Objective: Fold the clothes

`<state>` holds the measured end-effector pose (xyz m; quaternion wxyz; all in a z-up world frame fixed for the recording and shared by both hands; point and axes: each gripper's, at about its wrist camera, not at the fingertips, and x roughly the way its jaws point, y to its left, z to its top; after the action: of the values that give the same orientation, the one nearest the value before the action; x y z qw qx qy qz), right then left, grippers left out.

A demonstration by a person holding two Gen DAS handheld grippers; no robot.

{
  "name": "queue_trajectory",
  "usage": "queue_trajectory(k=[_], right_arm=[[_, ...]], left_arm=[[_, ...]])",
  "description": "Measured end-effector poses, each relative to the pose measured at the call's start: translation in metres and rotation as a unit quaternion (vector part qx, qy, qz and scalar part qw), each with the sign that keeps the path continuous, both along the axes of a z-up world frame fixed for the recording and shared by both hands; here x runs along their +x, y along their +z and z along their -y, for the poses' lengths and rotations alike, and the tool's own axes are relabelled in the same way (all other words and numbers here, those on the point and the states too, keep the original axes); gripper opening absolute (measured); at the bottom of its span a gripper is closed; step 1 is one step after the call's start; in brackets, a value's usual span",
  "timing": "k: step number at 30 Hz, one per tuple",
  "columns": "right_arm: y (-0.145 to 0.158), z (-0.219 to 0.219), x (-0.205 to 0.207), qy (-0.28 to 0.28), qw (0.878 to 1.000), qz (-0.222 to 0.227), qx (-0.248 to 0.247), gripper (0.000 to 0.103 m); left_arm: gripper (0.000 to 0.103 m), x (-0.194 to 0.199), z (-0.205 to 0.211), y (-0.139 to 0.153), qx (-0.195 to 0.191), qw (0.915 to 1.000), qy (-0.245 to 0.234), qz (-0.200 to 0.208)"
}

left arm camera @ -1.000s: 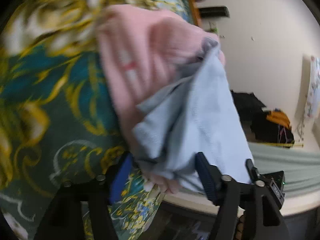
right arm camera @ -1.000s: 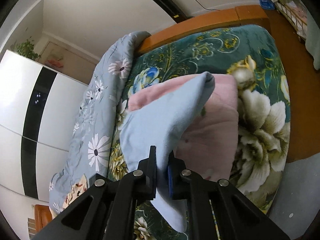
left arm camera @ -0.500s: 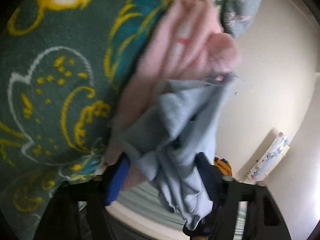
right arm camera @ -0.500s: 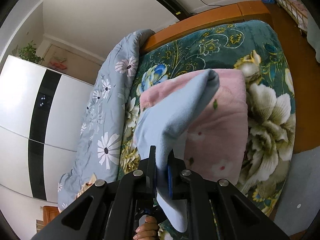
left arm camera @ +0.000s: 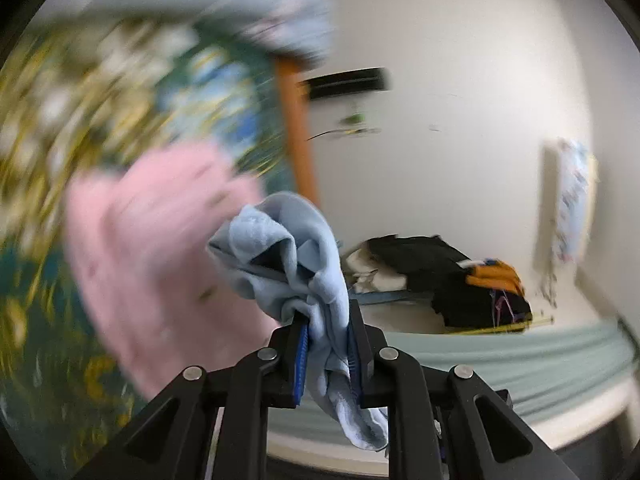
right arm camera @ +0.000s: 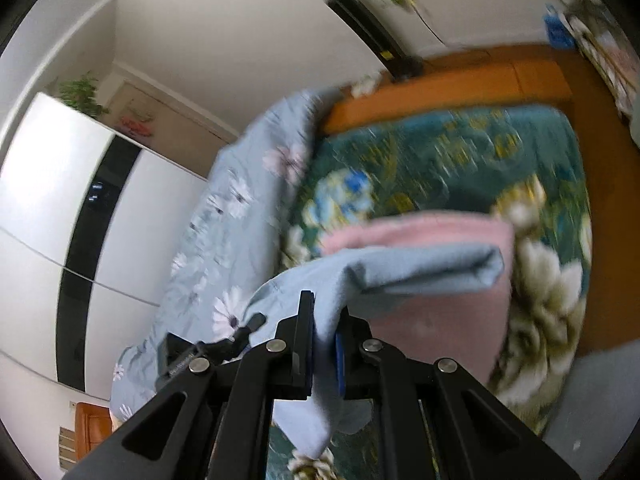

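Observation:
A light blue garment [left arm camera: 296,256] is held off the bed by both grippers. My left gripper [left arm camera: 326,344] is shut on a bunched corner of it, with cloth hanging below the fingers. My right gripper [right arm camera: 324,344] is shut on another edge of the light blue garment [right arm camera: 404,268], which stretches ahead as a folded band. Behind it a pink garment [right arm camera: 440,312] lies flat on the green floral bedspread [right arm camera: 460,152]; in the left wrist view the pink garment [left arm camera: 160,260] is blurred by motion.
A blue daisy-print quilt [right arm camera: 224,232] is heaped along the bed's left side by the orange wooden headboard [right arm camera: 448,84]. A white wardrobe [right arm camera: 60,216] stands beyond. In the left wrist view, dark clothes [left arm camera: 452,276] are piled on a second bed with a pale green sheet [left arm camera: 520,356].
My left gripper has gone from open around the blue cloth to shut on it and swung up from the bedspread. The blue garment is now pulled out wider above the pink one.

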<state>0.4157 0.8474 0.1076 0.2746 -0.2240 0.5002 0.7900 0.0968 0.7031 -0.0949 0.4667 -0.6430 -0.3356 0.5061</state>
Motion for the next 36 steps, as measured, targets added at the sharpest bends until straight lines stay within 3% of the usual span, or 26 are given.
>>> queue_trajectory(k=[3, 5, 8, 12, 14, 18, 23, 28, 30, 33, 36], right_arm=[[0.022, -0.006, 0.0, 0.009, 0.999, -0.029, 0.043, 0.008], [0.014, -0.009, 0.002, 0.01, 0.998, -0.033, 0.055, 0.008], [-0.042, -0.014, 0.007, 0.003, 1.0, -0.006, 0.019, 0.008], [-0.143, -0.016, 0.02, -0.026, 0.995, 0.048, -0.083, 0.008], [-0.171, -0.01, 0.029, -0.039, 0.992, 0.051, -0.108, 0.008], [-0.175, -0.01, 0.042, -0.044, 0.993, 0.022, -0.112, 0.01], [-0.156, -0.01, 0.056, -0.039, 0.996, 0.044, -0.065, 0.012], [-0.166, -0.021, 0.067, -0.078, 0.992, 0.035, -0.098, 0.013], [-0.171, -0.024, 0.071, -0.097, 0.989, 0.018, -0.107, 0.014], [-0.183, -0.03, 0.077, -0.137, 0.982, -0.001, -0.129, 0.028], [-0.192, -0.034, 0.081, -0.165, 0.975, -0.031, -0.149, 0.028]], left_arm=[[0.018, -0.009, -0.013, 0.009, -0.01, 0.9992, -0.016, -0.034], [0.018, -0.014, -0.021, 0.014, -0.017, 0.9979, -0.026, -0.057], [0.018, -0.023, -0.034, 0.023, -0.027, 0.9946, -0.042, -0.091], [0.018, -0.023, -0.032, 0.021, -0.048, 0.9892, -0.059, -0.125], [0.018, -0.021, -0.027, 0.017, -0.06, 0.9859, -0.068, -0.14], [0.02, -0.017, -0.018, 0.01, -0.085, 0.9781, -0.084, -0.17], [0.019, -0.011, -0.006, 0.001, -0.115, 0.9659, -0.105, -0.207], [0.02, -0.025, 0.008, 0.028, -0.101, 0.9675, -0.079, -0.218], [0.026, -0.028, 0.01, 0.037, -0.089, 0.9684, -0.075, -0.22], [0.032, -0.025, -0.013, 0.05, -0.071, 0.9641, -0.104, -0.234], [0.033, -0.025, -0.05, 0.032, -0.087, 0.9582, -0.122, -0.244]])
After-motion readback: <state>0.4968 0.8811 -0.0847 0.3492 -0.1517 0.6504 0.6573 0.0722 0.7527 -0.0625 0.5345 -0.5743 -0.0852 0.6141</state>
